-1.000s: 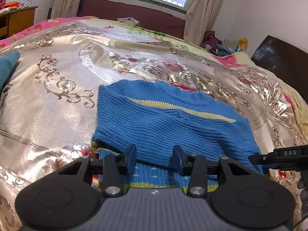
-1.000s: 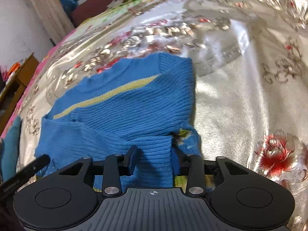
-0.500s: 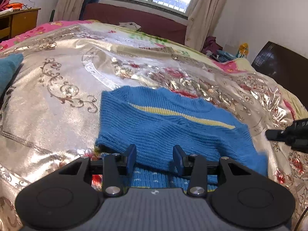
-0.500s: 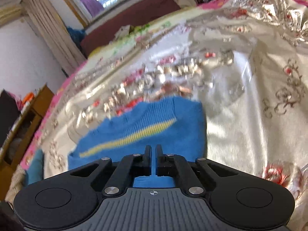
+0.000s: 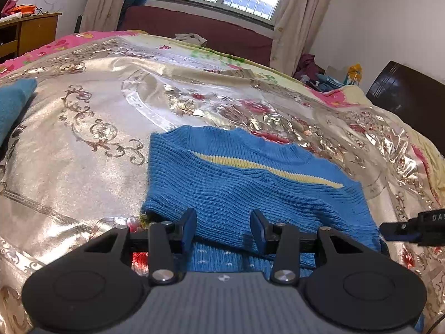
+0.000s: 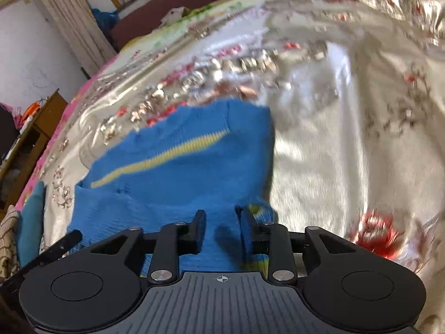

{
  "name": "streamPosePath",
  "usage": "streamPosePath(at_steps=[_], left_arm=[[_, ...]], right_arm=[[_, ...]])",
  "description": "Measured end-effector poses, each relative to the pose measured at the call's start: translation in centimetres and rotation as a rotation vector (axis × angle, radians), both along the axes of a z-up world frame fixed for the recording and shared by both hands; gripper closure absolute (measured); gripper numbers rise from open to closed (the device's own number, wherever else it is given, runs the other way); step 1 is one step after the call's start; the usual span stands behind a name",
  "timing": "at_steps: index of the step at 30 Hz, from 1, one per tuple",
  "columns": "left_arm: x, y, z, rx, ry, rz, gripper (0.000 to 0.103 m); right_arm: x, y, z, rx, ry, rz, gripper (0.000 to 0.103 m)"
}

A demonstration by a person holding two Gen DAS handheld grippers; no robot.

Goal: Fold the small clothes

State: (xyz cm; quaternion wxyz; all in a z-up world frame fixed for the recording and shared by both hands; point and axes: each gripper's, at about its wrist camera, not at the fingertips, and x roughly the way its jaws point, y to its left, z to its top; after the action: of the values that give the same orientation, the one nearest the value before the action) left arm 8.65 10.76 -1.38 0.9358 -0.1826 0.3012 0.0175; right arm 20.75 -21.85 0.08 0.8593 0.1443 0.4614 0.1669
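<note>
A blue knitted sweater (image 5: 239,186) with a yellow stripe lies folded on the shiny floral bedspread (image 5: 83,150). My left gripper (image 5: 224,231) hovers at the sweater's near folded edge, its jaws apart, and the knit lies flat below them without being pinched. The right gripper's tip (image 5: 389,226) shows at the sweater's right edge. In the right wrist view, the sweater (image 6: 178,172) fills the middle. My right gripper (image 6: 222,231) is low over its near right corner with its jaws opening. Blue knit shows in the gap, but the pads do not press on it.
A teal cloth (image 5: 14,103) lies at the bed's left side, with a checked cloth (image 6: 7,245) beside it. A wooden desk (image 5: 33,30) stands far left and a dark headboard (image 5: 408,94) at the right. A pile of clothes (image 5: 319,75) sits beyond the bed.
The right gripper was around the sweater's folded edge, then shut and drew back. Now it is apart again, low over the near right corner. The left gripper has stayed put.
</note>
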Motion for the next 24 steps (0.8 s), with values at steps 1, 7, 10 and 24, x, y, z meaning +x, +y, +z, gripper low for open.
streamPosePath(at_steps=[1,7,10,24], left_arm=[[0.0,-0.1,0.0,0.003,0.001,0.0,0.057],[0.1,-0.6,-0.2,0.034,0.017,-0.005,0.056],[0.1,-0.8,-0.3,0.047,0.023,-0.007,0.056],[0.0,-1.2,0.2,0.061,0.005,-0.011,0.052]], right_arm=[[0.2,-0.1,-0.4,0.008,0.007,0.008,0.067],[0.6,0.1,-2.5,0.064,0.012,0.042,0.065],[0.6,-0.2,-2.6,0.122,0.014,0.039,0.067],[0.7,-1.3,1.9,0.229,-0.097,-0.006,0.096]])
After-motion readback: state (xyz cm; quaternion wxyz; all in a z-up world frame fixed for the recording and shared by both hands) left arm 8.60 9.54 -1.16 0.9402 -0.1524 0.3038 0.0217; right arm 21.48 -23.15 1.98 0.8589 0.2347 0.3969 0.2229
